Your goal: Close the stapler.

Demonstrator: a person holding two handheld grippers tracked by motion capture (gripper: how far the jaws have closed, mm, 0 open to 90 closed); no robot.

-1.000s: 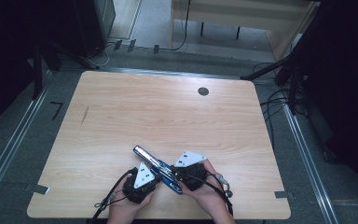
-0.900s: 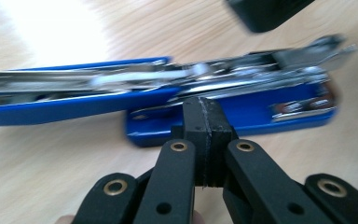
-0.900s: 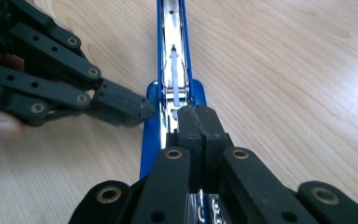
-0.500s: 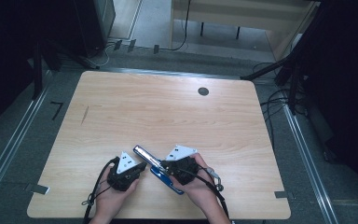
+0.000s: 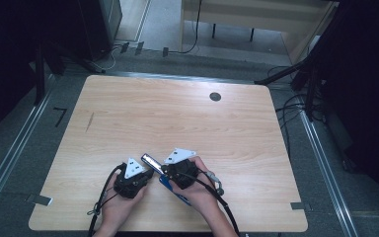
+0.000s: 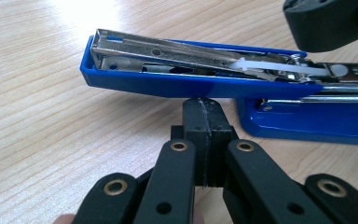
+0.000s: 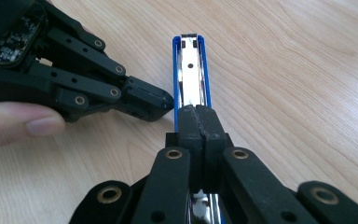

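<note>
Holding a gripper in each hand at the near edge of the counter (image 5: pixel 128 113), you have both sets of fingers pressed fully together, with nothing between them. Your left gripper (image 5: pixel 148 174) sits just left of the blue stapler (image 5: pixel 154 164), and its closed tip touches the stapler's blue side about midway along the raised top arm (image 6: pixel 200 86); in the left gripper view that tip (image 6: pixel 204 112) meets the blue edge from below. Your right gripper (image 5: pixel 165 170) sits just right of the stapler, over its rear half; in the right gripper view its closed tip (image 7: pixel 198 119) rests on top of the shiny metal staple channel (image 7: pixel 191 79), which runs straight away from it. In that same view your left gripper (image 7: pixel 161 100) comes in from the side against the stapler's blue wall, with a fingertip of your left hand (image 7: pixel 23 123) showing behind it.

The stapler lies open on the counter between the two grippers, its metal front end pointing away from you and slightly left. Farther beyond the stapler, near the counter's far edge, is a round dark cable hole (image 5: pixel 215 97).
</note>
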